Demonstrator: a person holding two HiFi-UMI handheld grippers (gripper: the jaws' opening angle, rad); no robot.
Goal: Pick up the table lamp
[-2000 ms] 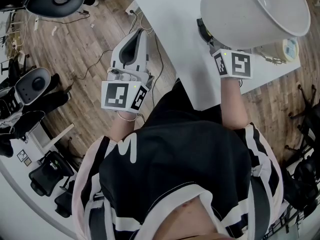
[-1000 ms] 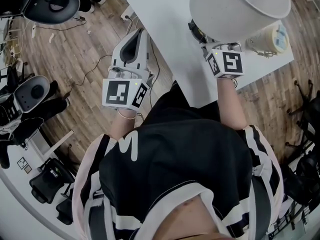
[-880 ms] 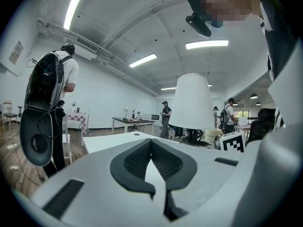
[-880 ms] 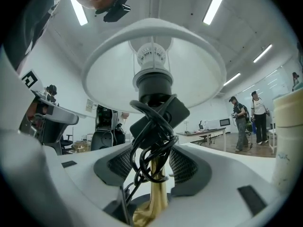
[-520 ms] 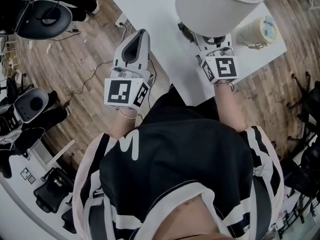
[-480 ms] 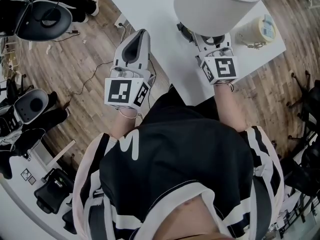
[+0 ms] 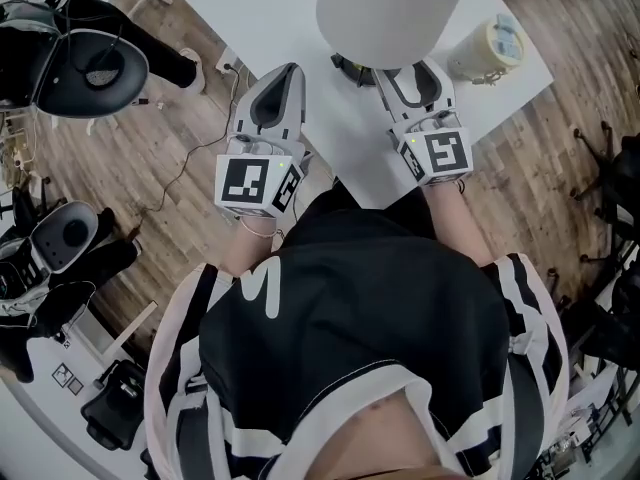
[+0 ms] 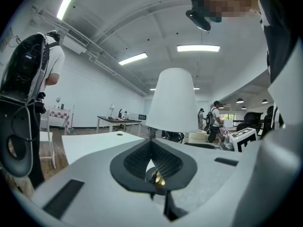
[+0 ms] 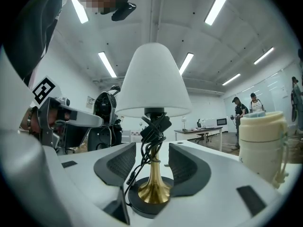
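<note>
The table lamp stands upright on the white table [image 7: 270, 18], with a white shade [image 7: 390, 8] and a brass stem [image 9: 154, 176] on a round black base [image 9: 142, 205]. Its black cord is bundled around the stem. My right gripper [image 7: 400, 73] is open, low at the base. Its jaws stand on either side of the stem with a gap on both sides, as the right gripper view [image 9: 151, 152] shows. My left gripper [image 7: 290, 68] is shut on nothing at the table's near edge, left of the lamp. Its view looks at the shade [image 8: 173, 100] over its joined jaws [image 8: 151, 143].
A cream lidded container [image 7: 487, 48] stands on the table right of the lamp, close to my right gripper [image 9: 262, 143]. Black office chairs [image 7: 95, 63] and a loose cable [image 7: 190, 163] lie on the wooden floor to the left. Other people and desks are far off.
The lamp and table have slid up and left in the head view. More of my right gripper now shows from under the shade. My left gripper sits closer to the table edge.
</note>
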